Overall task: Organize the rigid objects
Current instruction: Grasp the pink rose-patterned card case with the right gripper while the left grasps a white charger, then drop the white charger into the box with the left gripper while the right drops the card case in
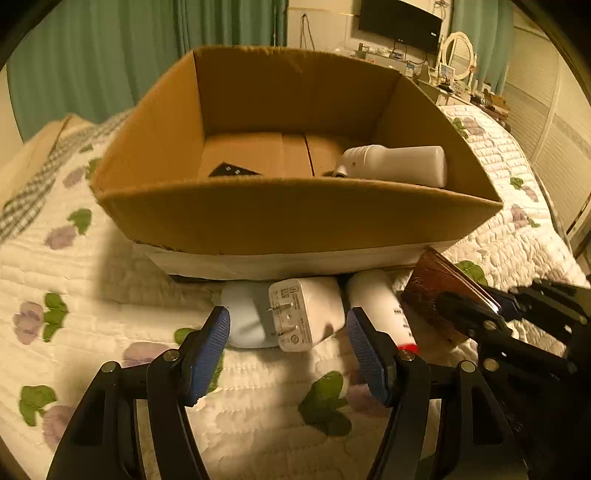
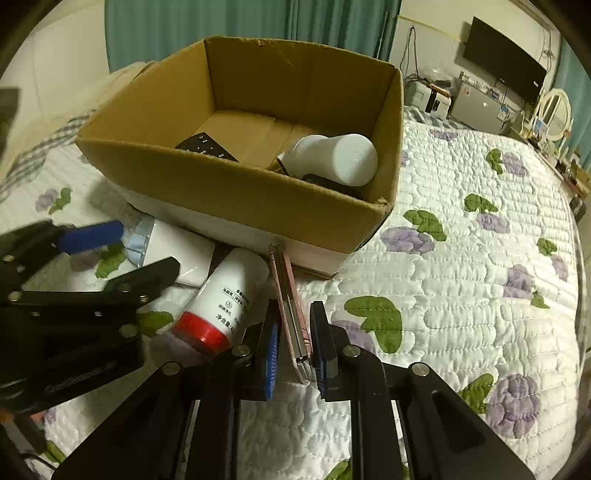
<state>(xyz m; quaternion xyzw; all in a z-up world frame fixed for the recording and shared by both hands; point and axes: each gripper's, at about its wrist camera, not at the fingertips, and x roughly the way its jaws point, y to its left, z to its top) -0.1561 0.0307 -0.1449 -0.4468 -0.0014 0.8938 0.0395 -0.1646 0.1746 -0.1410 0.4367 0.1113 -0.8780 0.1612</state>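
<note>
An open cardboard box (image 1: 295, 218) (image 2: 236, 192) sits on the bed; it holds a white bottle (image 1: 399, 164) (image 2: 340, 157) and a black remote (image 1: 232, 170) (image 2: 207, 147). In front of the box lie a white plug charger (image 1: 306, 314) (image 2: 177, 251) and a white bottle with a red cap (image 1: 380, 306) (image 2: 221, 299). My left gripper (image 1: 288, 350) is open, with its fingers on either side of the charger. My right gripper (image 2: 295, 354) is closed around a thin pink-brown case (image 2: 291, 302) (image 1: 439, 291) standing on edge.
A white quilt with purple flowers and green leaves (image 2: 461, 258) covers the bed. A light blue object (image 1: 243, 317) lies against the charger. Green curtains, a wall TV (image 1: 400, 18) and a dresser with an oval mirror stand behind.
</note>
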